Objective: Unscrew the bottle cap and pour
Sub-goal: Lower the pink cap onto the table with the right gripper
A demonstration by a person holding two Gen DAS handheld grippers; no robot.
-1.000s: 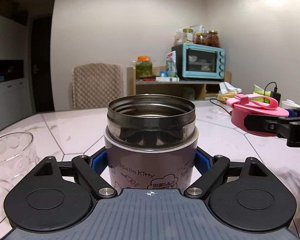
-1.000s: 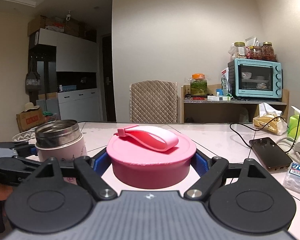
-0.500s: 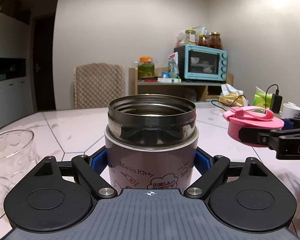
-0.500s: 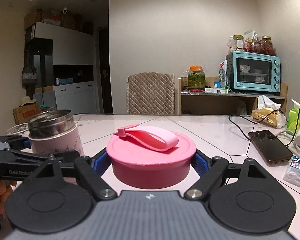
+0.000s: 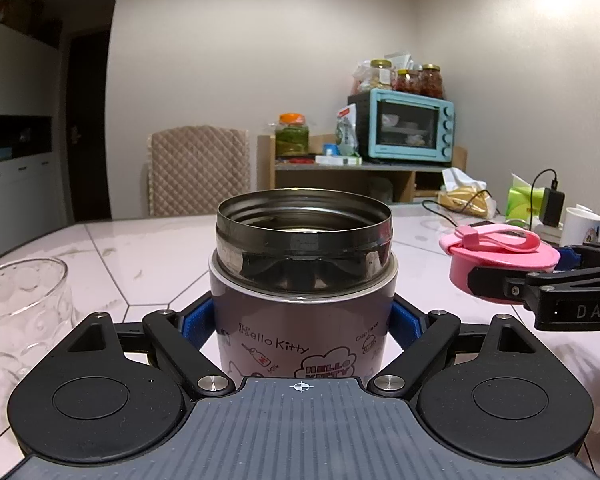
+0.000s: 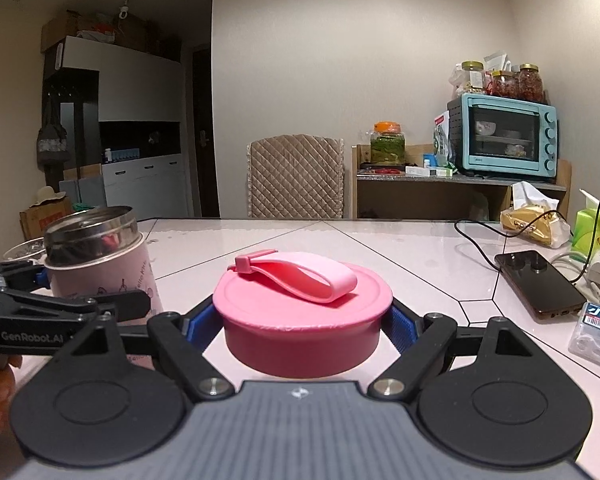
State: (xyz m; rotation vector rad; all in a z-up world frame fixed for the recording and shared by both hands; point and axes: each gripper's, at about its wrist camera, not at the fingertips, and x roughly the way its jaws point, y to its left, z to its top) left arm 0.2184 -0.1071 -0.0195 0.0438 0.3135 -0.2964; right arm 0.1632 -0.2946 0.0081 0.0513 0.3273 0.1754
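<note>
The left gripper (image 5: 303, 320) is clamped on the pink Hello Kitty flask (image 5: 303, 308), its blue pads pressed against both sides of the body below the steel neck. The flask stands upright with its mouth uncovered, and the threaded steel rim shows all the way round; whether its base rests on the white table (image 5: 140, 256) is hidden behind the gripper.

To the right of the flask and well apart from it, the right gripper (image 6: 302, 320) grips the pink cap (image 6: 302, 316), its jaws drawn in against the cap's side wall. The cap sits level, carry loop upward, and seems to hang just above the table, though the view is too low to be sure.

An empty glass (image 5: 22, 308) stands on the table near the flask, on its left. Beyond the cap, further right of the flask, a dark phone (image 6: 540, 282) lies flat with a cable running past it. A quilted chair back (image 5: 198, 170) rises behind the flask at the table's far edge.
</note>
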